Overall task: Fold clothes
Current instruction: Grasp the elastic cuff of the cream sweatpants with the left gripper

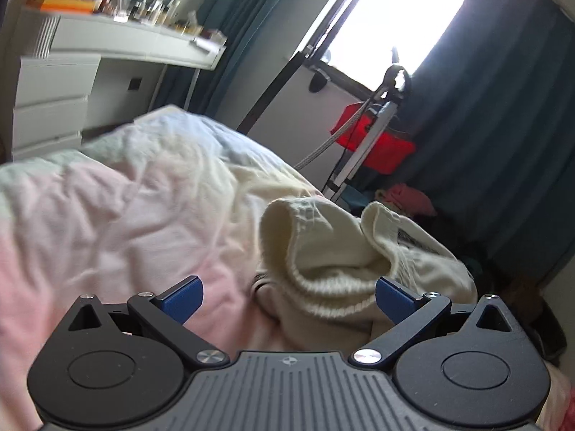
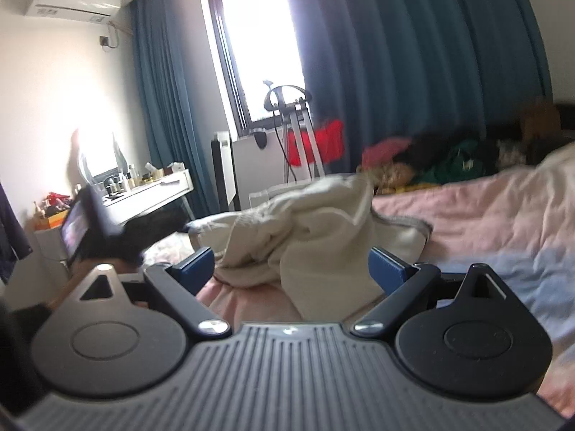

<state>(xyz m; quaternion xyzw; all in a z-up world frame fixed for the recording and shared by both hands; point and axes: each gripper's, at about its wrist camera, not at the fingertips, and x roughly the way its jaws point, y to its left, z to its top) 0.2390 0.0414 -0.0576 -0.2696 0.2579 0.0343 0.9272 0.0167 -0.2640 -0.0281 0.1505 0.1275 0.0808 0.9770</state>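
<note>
Grippers spread wide over a bedroom quilt: my left gripper [image 1: 289, 300] stands with its blue pads [image 1: 183, 300] far apart, clamping nothing, and my right gripper [image 2: 291, 269] is equally wide and empty. A cream knit garment [image 1: 330, 251], ribbed along its thick rolled hem, lies crumpled just ahead of the left gripper, its edge sitting between the fingers and toward the right pad; I cannot tell whether it touches. From the right wrist, the same garment [image 2: 305, 222] heaps directly in front, a fold reaching between the pads. A wrinkled pink quilt [image 1: 107, 222] lies beneath both.
</note>
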